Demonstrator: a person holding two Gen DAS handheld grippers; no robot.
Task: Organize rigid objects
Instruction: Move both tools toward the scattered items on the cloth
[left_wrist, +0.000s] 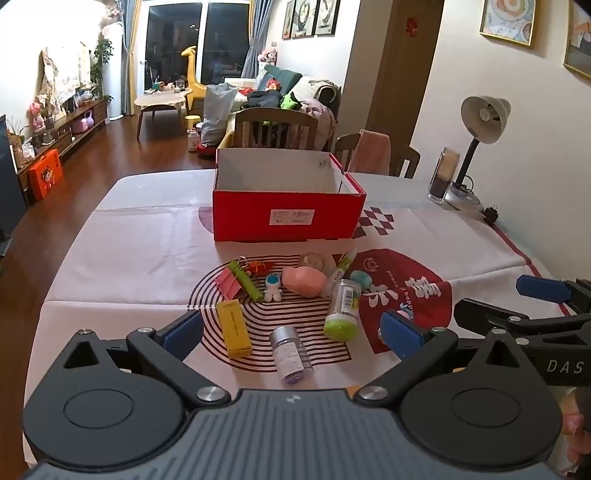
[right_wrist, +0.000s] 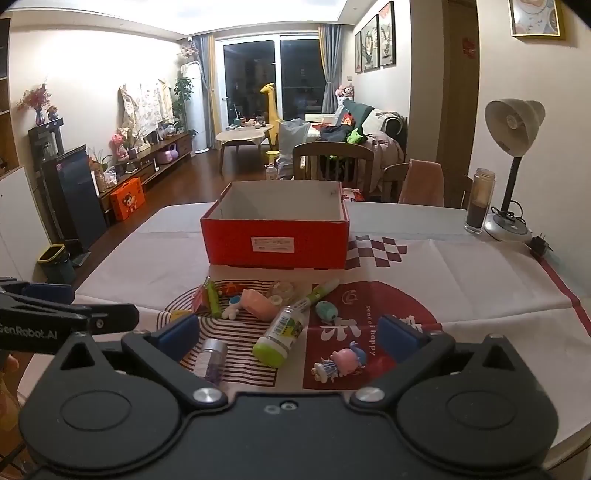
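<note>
My left gripper (left_wrist: 291, 332) and right gripper (right_wrist: 290, 334) gape wide, holding nothing (blue pads bare); glossy cylindrical bottle (left_wrist: 341, 308) lies mid-frame below the red cardboard box (left_wrist: 284, 218).

The right gripper (right_wrist: 290, 338) hangs over the worktop's (right_wrist: 461, 273) near edge, jaws spread wide and empty. Between them lie a green-capped bottle (right_wrist: 280, 332), a silver-capped vial (right_wrist: 211, 360) and a small figurine (right_wrist: 341, 362). A red box (right_wrist: 275, 240) stands open toward the far edge.
</note>
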